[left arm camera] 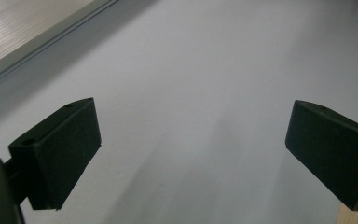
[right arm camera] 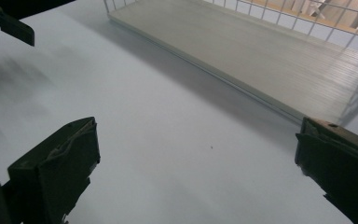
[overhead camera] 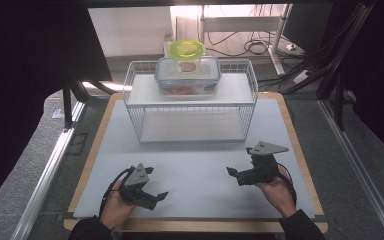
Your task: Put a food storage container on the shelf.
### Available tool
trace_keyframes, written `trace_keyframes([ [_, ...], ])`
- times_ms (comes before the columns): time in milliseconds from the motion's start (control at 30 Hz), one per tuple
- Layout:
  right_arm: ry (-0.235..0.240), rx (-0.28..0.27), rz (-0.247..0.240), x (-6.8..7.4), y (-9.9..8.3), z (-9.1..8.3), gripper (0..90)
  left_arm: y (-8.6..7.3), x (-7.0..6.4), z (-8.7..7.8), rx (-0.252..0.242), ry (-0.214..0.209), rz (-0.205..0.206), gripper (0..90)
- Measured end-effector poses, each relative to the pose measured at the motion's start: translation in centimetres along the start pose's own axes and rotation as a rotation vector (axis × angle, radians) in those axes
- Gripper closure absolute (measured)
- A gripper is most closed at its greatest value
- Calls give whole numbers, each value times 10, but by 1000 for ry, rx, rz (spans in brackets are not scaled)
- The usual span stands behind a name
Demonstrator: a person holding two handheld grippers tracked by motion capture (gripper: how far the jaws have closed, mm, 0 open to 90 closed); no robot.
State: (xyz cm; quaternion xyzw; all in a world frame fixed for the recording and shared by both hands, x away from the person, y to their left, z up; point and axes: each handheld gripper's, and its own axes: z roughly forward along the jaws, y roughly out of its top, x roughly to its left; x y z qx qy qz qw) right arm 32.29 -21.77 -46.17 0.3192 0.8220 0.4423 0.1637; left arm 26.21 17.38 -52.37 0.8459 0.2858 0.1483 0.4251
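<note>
The left gripper (overhead camera: 156,187) rests low over the near left of the grey mat (overhead camera: 195,165), jaws spread wide and holding nothing. The right gripper (overhead camera: 240,165) sits at the near right, also wide open and empty. Well apart from both, on the top shelf of the wire rack (overhead camera: 190,102) at the far side, stands a clear box (overhead camera: 187,76) with a green-lidded tub (overhead camera: 186,50) on top.
</note>
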Motion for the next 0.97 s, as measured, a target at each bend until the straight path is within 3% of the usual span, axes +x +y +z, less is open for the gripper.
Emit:
trace_keyframes([
  [267,-32,4,14,-2,-20,-8,0,0,0,0,0,2,0,32],
  [433,-55,43,12,-2,-33,-7,0,0,0,1,1,1,-1,32],
  [633,-45,89,34,-3,-48,-5,0,-1,1,1,8,1,1,32],
  [967,-63,139,41,-8,-56,0,0,-1,1,1,10,5,0,32],
])
